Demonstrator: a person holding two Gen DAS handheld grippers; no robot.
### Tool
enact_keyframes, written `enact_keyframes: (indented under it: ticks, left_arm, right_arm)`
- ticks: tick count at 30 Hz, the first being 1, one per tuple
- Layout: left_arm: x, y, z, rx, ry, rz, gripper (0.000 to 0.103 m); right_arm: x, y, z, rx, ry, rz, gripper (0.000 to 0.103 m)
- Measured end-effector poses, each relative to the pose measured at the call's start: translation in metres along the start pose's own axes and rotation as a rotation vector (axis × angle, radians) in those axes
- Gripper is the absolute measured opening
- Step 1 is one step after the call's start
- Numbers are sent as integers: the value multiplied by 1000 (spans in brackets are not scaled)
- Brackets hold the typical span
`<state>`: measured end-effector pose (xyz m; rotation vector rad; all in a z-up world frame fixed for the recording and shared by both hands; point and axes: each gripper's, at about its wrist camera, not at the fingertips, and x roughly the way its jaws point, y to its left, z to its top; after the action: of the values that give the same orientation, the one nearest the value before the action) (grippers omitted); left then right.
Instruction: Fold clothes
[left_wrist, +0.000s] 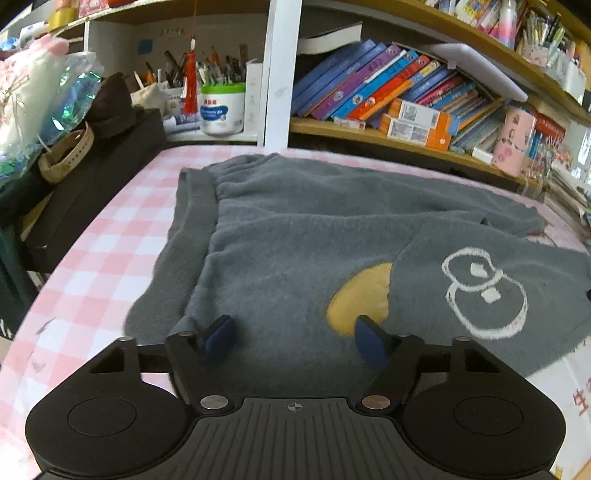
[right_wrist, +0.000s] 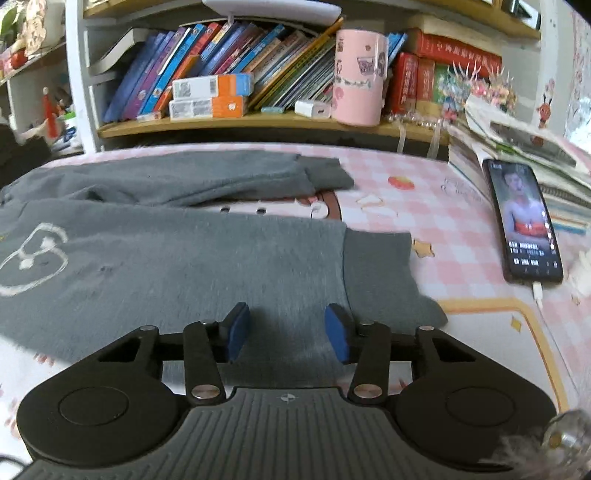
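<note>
Your two wrist views, low and close over the table.
Both face the bookshelf (left_wrist: 388, 136); they share the grey garment (left_wrist: 295, 240).

A pink-and-white checked tablecloth (left_wrist: 103, 236) fills the lower frame of both views. Across the top, wooden shelves (right_wrist: 258, 123) on a white upright (left_wrist: 279, 74) hold leaning books (left_wrist: 369, 81); a phone (right_wrist: 524, 221) lies at right
</note>
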<state>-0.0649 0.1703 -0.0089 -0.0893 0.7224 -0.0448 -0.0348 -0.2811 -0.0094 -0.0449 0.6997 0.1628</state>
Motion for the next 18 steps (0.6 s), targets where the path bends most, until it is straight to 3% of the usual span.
enact_keyframes:
  ticks: [5,15,18]
  left_arm:
    - [-14,9,-8,-15,19,-13,62]
    - [-37,5,-20,13,54,-8,62]
    - [-40,10,-20,0,52,0,54]
  right_arm:
    - [-29,-4,-19,-34,41,49,43]
    - [-54,-1,-40,-27,40,37,43]
    - [-61,0,-46,-25,40,33,43]
